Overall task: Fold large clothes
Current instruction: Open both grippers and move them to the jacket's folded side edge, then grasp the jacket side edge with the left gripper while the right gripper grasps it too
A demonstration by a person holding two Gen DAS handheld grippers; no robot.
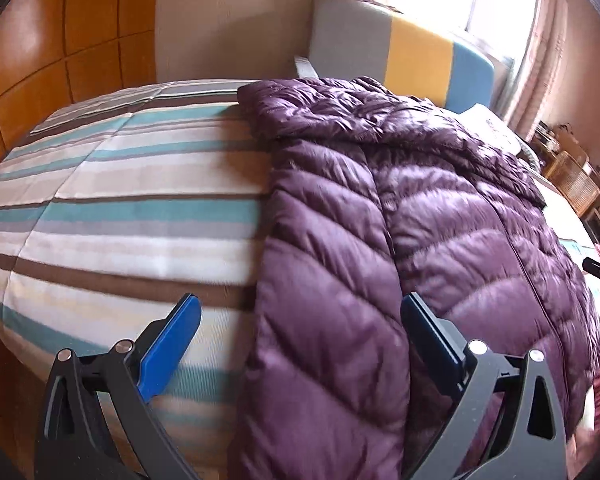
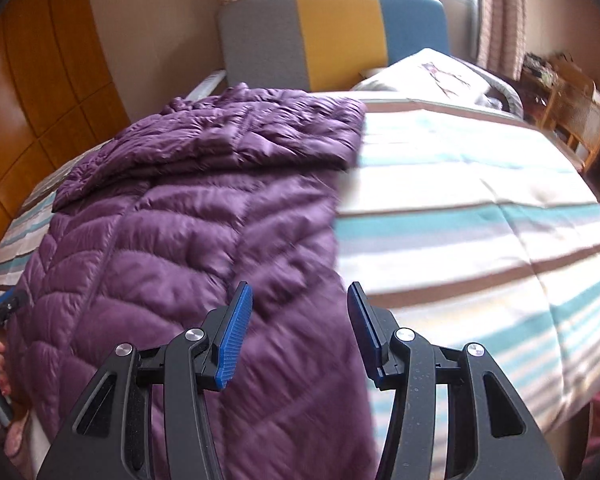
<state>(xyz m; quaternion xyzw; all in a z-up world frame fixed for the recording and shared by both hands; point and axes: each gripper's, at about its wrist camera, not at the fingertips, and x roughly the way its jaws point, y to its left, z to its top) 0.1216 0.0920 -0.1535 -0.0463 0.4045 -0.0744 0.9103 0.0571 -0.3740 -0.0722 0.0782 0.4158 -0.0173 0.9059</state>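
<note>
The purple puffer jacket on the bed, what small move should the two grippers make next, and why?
Probably lower both grippers onto the near hem. The purple puffer jacket lies flat on the striped bedspread, and the left gripper and right gripper hover open above its near end, holding nothing.

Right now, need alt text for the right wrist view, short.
A purple quilted jacket lies spread on a bed with a striped cover, its far end folded over. The right claw hangs open over the jacket's near right edge, holding nothing. A grey, yellow and blue headboard stands behind.
</note>
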